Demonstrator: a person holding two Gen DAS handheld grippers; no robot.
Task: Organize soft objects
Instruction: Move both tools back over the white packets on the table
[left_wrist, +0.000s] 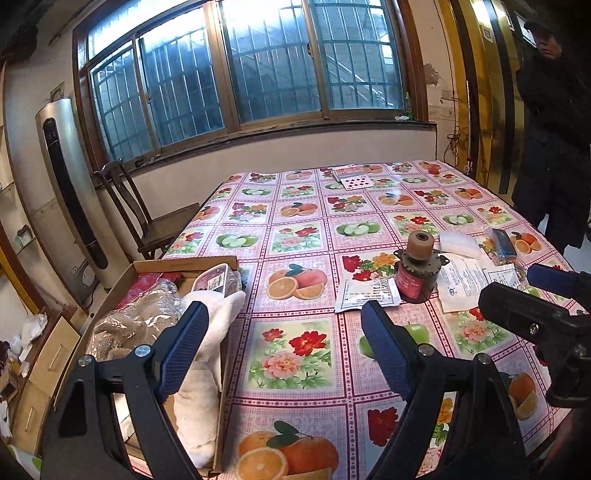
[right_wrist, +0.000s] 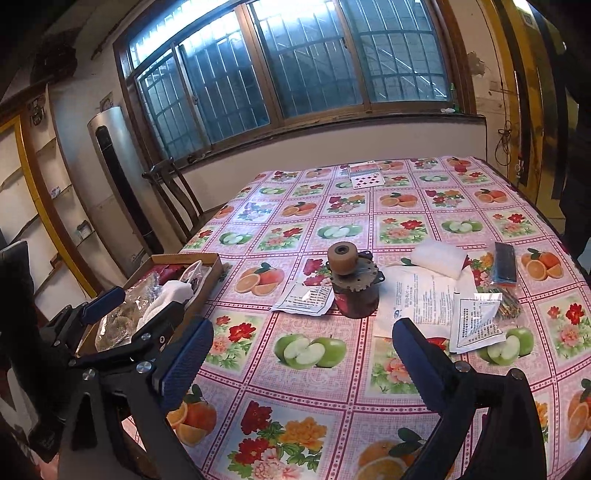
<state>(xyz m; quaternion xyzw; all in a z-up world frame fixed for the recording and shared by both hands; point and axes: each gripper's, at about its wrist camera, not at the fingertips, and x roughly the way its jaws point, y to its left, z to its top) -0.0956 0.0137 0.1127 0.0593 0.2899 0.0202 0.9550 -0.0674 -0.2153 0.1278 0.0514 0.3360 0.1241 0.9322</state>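
A cardboard box (left_wrist: 184, 263) stands at the table's left edge. It holds a white towel (left_wrist: 207, 369), a beige fluffy item in a clear bag (left_wrist: 136, 325), something red and a labelled pack. My left gripper (left_wrist: 284, 343) is open, its left finger over the towel and its right finger over the tablecloth, nothing between them. My right gripper (right_wrist: 303, 358) is open above the tablecloth. Farther right on the table lies a white soft pad (right_wrist: 439, 260). The right wrist view also shows the box (right_wrist: 184, 257), the towel (right_wrist: 166, 295) and the left gripper (right_wrist: 136, 310) above the box.
A red-and-brown motor-like cylinder (right_wrist: 352, 288) stands mid-table among printed papers (right_wrist: 417, 295). A blue item in a clear bag (right_wrist: 504, 264) lies at the right, playing cards (right_wrist: 365, 177) at the far side. A wooden chair (left_wrist: 147, 221) and a person (left_wrist: 554, 147) stand by the table.
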